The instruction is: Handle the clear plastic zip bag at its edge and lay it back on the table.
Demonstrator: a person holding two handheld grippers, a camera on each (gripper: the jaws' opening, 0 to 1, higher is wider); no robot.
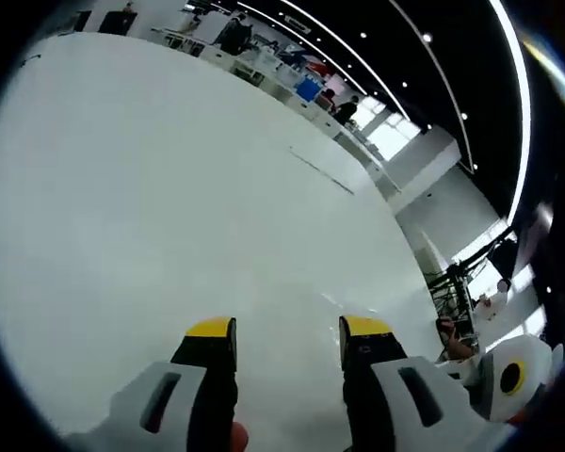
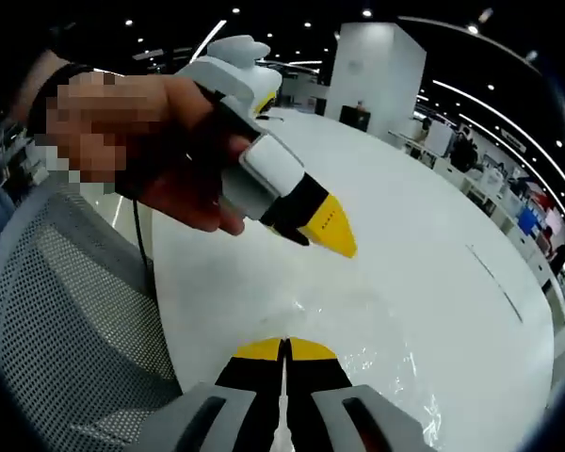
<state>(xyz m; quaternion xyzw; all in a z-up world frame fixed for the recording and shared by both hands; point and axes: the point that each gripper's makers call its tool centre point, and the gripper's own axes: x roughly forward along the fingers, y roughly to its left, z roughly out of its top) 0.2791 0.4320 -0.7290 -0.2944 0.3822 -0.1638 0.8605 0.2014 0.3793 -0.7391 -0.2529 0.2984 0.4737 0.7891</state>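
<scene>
At the bottom centre of the frame, the right gripper (image 2: 284, 350), black with yellow tips, has its two jaws pressed together on the near edge of the clear crinkled plastic zip bag (image 2: 367, 344), which lies flat across the lower middle on the glossy white table (image 2: 433, 226). In the upper left, a person's hand (image 2: 160, 141) holds the left gripper (image 2: 328, 231), white and black with yellow tips pointing down to the right, above the bag and apart from it. A grey mesh chair back (image 2: 66, 301) occupies the lower left
</scene>
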